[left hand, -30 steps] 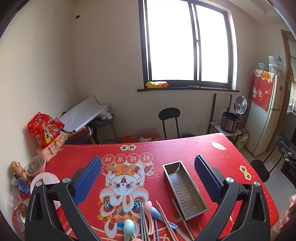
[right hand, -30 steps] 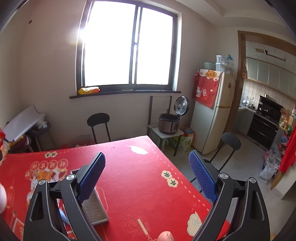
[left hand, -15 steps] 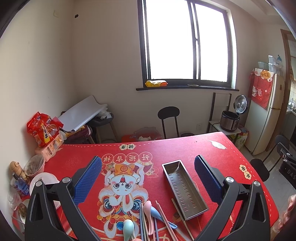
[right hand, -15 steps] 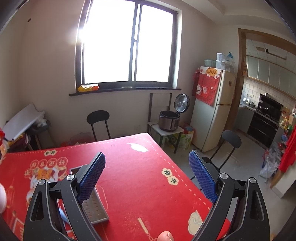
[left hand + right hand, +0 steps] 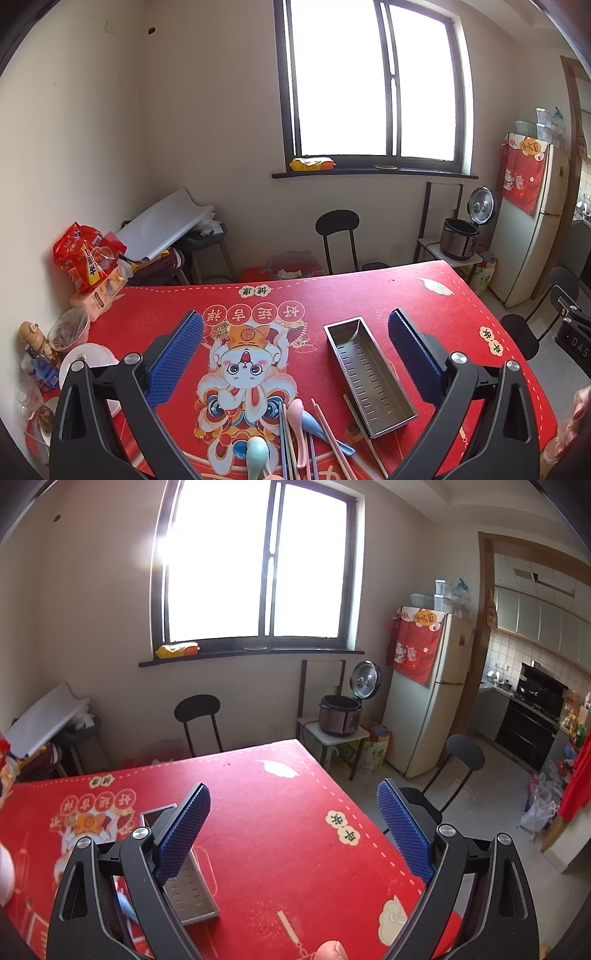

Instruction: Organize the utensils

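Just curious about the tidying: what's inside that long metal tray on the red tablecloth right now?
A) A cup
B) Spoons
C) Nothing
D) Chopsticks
C: the metal tray shows only its bare slotted bottom, while the spoons and chopsticks lie beside it on the tablecloth.

Table (image 5: 424, 295) covered by a red printed cloth (image 5: 369, 291) bearing a cartoon figure and Chinese characters. On the cloth, right of centre: one perforated metal tray (image 5: 367, 373), lying lengthwise, holding nothing. Near edge, just left of the tray: a cluster of loose utensils, comprising a pink spoon (image 5: 297, 417), a blue spoon (image 5: 319, 430), a teal spoon (image 5: 257, 456) and several chopsticks (image 5: 328, 432) (exact count cannot be told). Left edge, against the wall: a snack bag (image 5: 86, 256), a box (image 5: 101, 295), a bowl (image 5: 70, 328), a bottle (image 5: 38, 354) and a white plate (image 5: 88, 360).
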### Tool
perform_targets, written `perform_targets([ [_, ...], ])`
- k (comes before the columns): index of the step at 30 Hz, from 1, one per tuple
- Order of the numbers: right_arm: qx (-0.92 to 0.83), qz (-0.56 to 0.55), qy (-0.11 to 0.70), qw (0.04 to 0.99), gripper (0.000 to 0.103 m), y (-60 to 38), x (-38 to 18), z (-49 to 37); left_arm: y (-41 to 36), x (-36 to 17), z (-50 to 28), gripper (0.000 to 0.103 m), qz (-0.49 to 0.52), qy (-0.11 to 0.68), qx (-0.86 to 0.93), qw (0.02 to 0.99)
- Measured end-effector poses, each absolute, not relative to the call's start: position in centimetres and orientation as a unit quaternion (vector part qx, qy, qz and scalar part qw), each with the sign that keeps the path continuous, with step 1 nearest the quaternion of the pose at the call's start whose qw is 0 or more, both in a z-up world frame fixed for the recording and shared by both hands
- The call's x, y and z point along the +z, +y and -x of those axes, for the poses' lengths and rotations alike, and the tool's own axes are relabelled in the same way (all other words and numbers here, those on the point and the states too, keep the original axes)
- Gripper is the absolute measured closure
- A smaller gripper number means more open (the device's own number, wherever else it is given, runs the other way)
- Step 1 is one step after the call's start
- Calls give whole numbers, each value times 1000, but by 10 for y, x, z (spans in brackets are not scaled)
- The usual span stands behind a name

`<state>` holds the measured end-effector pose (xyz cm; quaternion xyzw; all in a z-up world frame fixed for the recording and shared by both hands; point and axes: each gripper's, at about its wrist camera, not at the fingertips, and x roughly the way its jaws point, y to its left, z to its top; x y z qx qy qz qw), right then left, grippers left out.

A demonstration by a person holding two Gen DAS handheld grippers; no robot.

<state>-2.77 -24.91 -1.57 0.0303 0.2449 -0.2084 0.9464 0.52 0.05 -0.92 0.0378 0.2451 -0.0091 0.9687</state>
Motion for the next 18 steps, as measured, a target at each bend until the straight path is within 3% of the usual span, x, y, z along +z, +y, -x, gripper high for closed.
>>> perform_targets([
  [18,-204,-31,253,945,14,-249,-23,23,4,-11,-6,5,-38,247,-7,968],
])
